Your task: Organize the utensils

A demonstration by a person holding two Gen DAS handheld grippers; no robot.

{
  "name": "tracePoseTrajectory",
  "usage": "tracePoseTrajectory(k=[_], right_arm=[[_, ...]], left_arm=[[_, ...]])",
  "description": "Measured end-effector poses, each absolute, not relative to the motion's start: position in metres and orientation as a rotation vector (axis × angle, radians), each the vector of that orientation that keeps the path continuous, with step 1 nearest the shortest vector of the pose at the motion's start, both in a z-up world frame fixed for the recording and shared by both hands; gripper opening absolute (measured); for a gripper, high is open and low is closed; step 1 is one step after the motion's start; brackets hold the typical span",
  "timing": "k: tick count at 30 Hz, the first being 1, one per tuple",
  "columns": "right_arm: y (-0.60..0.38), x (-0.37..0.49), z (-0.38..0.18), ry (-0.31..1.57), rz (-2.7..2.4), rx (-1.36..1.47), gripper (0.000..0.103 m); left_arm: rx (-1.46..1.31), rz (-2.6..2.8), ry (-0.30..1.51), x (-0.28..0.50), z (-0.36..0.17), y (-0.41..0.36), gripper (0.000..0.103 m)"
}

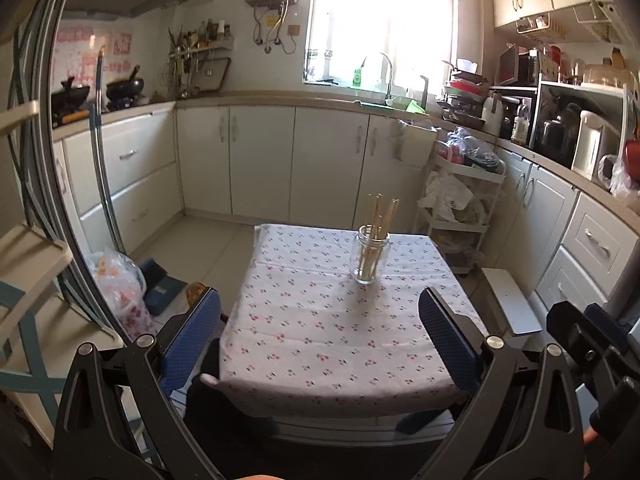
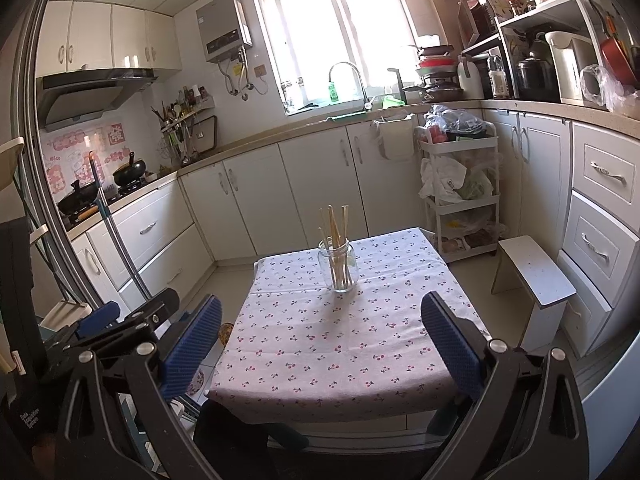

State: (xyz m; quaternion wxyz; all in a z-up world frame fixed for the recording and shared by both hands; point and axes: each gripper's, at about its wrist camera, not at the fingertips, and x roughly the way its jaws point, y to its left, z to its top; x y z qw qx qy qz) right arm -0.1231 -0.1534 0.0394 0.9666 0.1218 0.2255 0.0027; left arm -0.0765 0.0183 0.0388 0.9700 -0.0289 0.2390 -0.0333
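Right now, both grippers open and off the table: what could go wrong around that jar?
1. The glass jar is narrow and the chopsticks stand well above its rim, leaning; a nudge on their tops could tip it over.
2. It stands on a loose tablecloth that hangs over the near edge; a gripper snagging the cloth could drag the jar.
3. Clear glass against window glare may make its edges hard to judge.

We see a clear, glossy glass jar (image 2: 337, 266) holding pale wooden chopsticks (image 2: 335, 236) on matt printed cloth (image 2: 320, 344); beside it, textured blue rubber fingers (image 2: 450, 344).
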Motion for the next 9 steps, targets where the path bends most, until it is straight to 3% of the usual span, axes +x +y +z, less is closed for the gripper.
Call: tracePoseTrajectory(k=[9], right_arm=[[-0.157,-0.107,0.032,0.468,-0.012,0.254,0.096]], left_arm=[[-0.067,-0.039,0.517,-0.055,0.035,0.022,0.095]])
